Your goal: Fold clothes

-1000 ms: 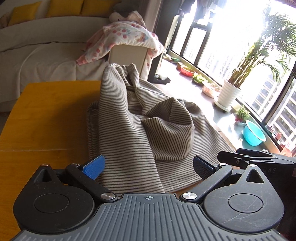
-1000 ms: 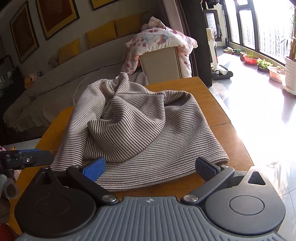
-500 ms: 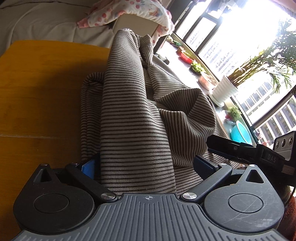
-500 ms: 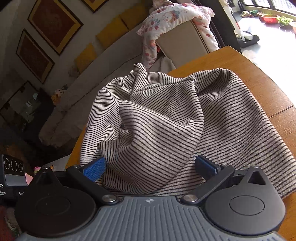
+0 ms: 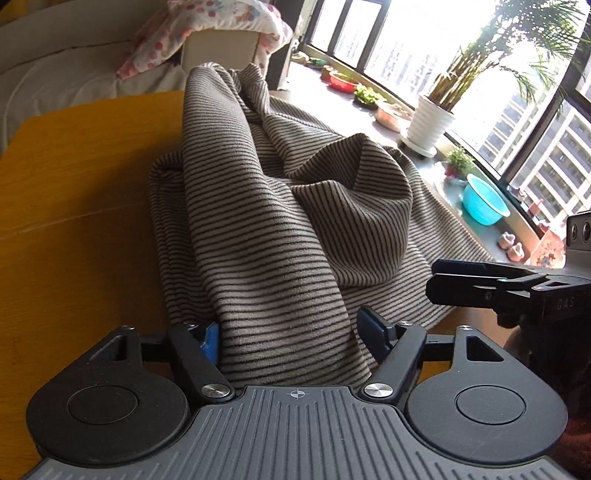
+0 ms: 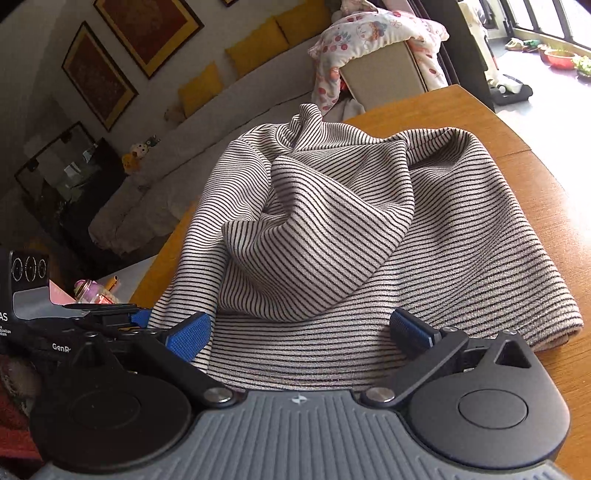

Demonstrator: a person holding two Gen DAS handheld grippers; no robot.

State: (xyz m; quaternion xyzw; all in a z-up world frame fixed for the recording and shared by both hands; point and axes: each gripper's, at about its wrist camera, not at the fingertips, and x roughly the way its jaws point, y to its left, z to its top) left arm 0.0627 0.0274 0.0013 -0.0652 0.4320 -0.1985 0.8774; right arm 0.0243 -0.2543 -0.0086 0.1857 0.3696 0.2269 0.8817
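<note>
A grey striped garment (image 5: 280, 221) lies bunched on the wooden table (image 5: 74, 206); it also shows in the right wrist view (image 6: 332, 229). My left gripper (image 5: 291, 332) is open with the garment's near hem lying between its blue-padded fingers. My right gripper (image 6: 299, 332) is open with the hem between its fingers too. The right gripper also appears in the left wrist view (image 5: 480, 284) at the right, beside the cloth. The left gripper shows in the right wrist view (image 6: 110, 317) at the left edge.
A sofa (image 6: 207, 122) with yellow cushions and a chair draped with a floral blanket (image 6: 376, 33) stand behind the table. A window sill holds a potted plant (image 5: 432, 125) and a blue bowl (image 5: 484, 203). The table's right edge (image 6: 546, 192) is near.
Both grippers have moved in over the garment's near hem, and the left gripper's fingers have narrowed around the cloth. The cloth has bunched up slightly.
</note>
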